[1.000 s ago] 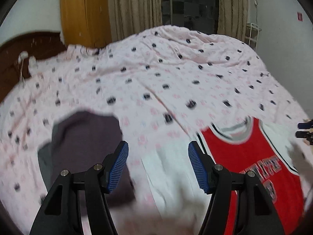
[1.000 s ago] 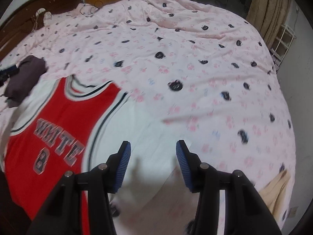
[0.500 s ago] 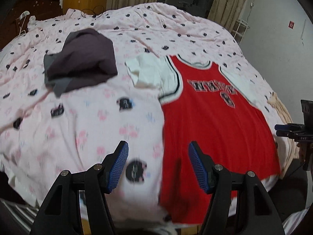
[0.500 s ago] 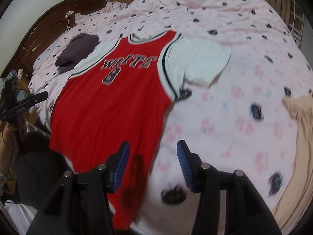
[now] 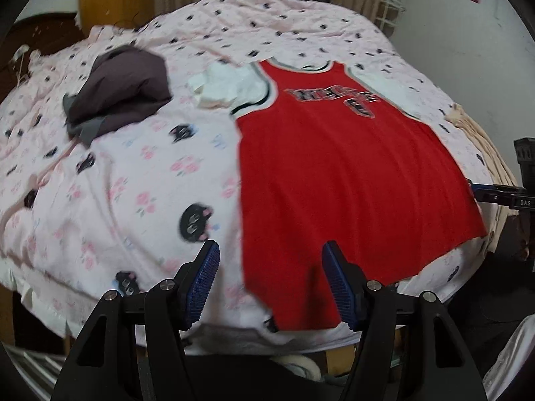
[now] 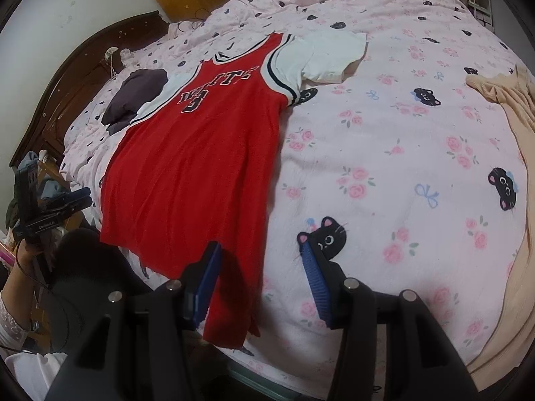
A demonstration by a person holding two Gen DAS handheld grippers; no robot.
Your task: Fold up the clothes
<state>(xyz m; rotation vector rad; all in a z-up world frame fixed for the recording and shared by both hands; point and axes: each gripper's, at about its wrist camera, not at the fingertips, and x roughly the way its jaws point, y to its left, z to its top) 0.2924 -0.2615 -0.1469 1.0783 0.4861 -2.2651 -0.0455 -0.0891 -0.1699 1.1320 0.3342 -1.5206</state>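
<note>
**Jersey flat, no fold visible**

I find the red jersey (image 5: 341, 173) spread full length on the bed (image 5: 133, 183), hem at the near edge. Left gripper (image 5: 271, 280) and right gripper (image 6: 260, 280) hover apart, empty. Dark garment (image 5: 123, 90) lies bundled far left.

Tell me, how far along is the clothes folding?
Barely started. Done: the red jersey lies spread flat on the bed, no fold yet. In hand: nothing; the left claw and right claw hover open at its hem. Left: fold it; the dark garment and peach one look unfolded.
</note>
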